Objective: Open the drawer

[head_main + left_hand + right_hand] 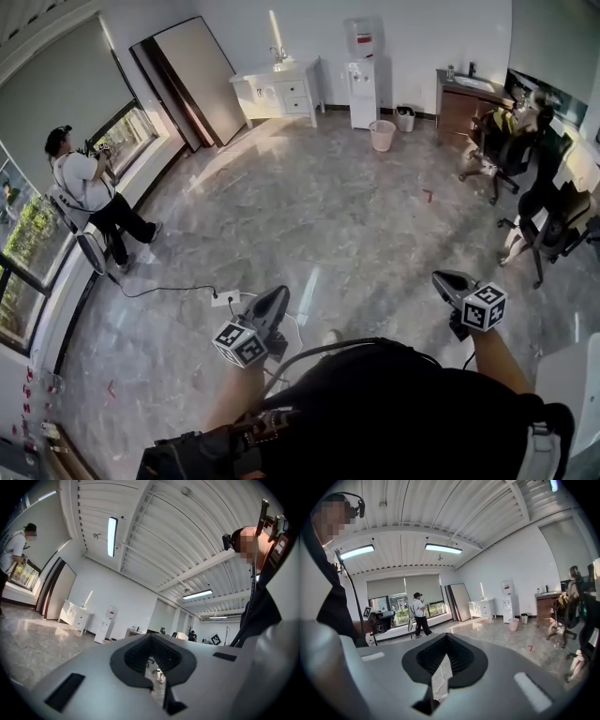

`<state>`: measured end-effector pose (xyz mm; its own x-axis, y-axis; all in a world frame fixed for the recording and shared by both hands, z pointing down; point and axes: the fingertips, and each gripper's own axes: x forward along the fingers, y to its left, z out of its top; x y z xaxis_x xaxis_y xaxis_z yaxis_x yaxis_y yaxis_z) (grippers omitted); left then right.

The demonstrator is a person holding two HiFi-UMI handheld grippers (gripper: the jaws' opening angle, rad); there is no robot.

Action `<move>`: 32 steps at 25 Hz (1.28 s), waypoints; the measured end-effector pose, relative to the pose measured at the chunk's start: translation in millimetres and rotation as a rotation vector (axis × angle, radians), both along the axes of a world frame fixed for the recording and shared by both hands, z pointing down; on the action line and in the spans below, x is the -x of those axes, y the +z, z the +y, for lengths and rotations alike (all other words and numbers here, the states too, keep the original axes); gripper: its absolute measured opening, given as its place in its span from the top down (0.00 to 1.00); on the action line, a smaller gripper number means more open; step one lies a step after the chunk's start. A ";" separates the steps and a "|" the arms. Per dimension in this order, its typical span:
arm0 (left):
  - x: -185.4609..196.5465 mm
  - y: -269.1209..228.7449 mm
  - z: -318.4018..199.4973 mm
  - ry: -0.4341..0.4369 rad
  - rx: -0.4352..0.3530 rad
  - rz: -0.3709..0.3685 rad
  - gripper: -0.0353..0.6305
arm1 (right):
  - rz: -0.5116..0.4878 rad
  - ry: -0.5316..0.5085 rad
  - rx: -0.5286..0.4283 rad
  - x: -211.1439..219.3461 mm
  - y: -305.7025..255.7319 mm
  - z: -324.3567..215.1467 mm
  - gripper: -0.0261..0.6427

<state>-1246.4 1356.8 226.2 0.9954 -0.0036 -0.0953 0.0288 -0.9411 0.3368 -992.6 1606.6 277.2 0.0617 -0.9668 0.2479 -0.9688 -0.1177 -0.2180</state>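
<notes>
**Floor** [328, 216]: glossy grey stone-pattern tile.

**Left edge.** A person [86, 187] stands at the window [122, 136] with both hands raised to a device. A cable [159, 291] runs from this edge across the floor to a socket strip [225, 298], which lies near the left gripper.

**Far left corner.** A board [192, 80] leans against the wall.

**Far edge.**
- A white cabinet [278, 91] stands against the wall, just right of the board.
- The drawer [296, 105] is in the cabinet's right half. Its front sits flush with the cabinet face, so it is closed. It is well apart from both grippers.
- A dispenser [362, 80] stands just right of the cabinet.
- A pink bin [382, 135] stands on the floor in front of the dispenser.
- A desk [464, 98] occupies the far right corner.

**Right edge.** Two chairs [506, 150] stand one behind the other.

**Near edge, tools.**
- The left gripper [278, 292] is held out in front of the wearer, pointing roughly level toward the far edge. In the left gripper view its jaws are fully together, tips meeting, with nothing between them.
- The right gripper [444, 278] is held out to the right of the left one and tilts slightly downward. In the right gripper view its jaws also meet at the tips and hold nothing.
</notes>
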 end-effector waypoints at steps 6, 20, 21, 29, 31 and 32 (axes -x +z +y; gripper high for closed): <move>-60.4 4.0 -52.2 0.077 0.005 0.026 0.95 | 0.010 0.078 0.021 -46.5 2.0 -36.8 0.96; -128.8 -6.6 -284.3 0.123 -0.004 -0.021 0.95 | -0.035 0.151 -0.037 -114.0 -16.7 -268.5 0.96; -132.1 -4.7 -295.8 0.118 -0.001 -0.023 0.95 | -0.034 0.145 -0.032 -117.6 -14.7 -281.0 0.96; -143.9 14.2 -361.8 0.048 0.033 -0.017 0.95 | -0.030 0.090 -0.010 -161.2 -9.1 -355.7 0.96; -155.5 16.8 -375.4 0.021 0.042 -0.030 0.95 | -0.038 0.066 -0.014 -180.4 -9.1 -375.6 0.96; -163.0 18.1 -380.8 0.010 0.044 -0.036 0.95 | -0.038 0.047 -0.013 -189.4 -8.5 -386.1 0.96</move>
<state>-1083.4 975.9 244.3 0.9982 0.0026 -0.0596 0.0250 -0.9251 0.3789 -803.3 1220.6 268.7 0.0982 -0.9661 0.2386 -0.9533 -0.1601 -0.2559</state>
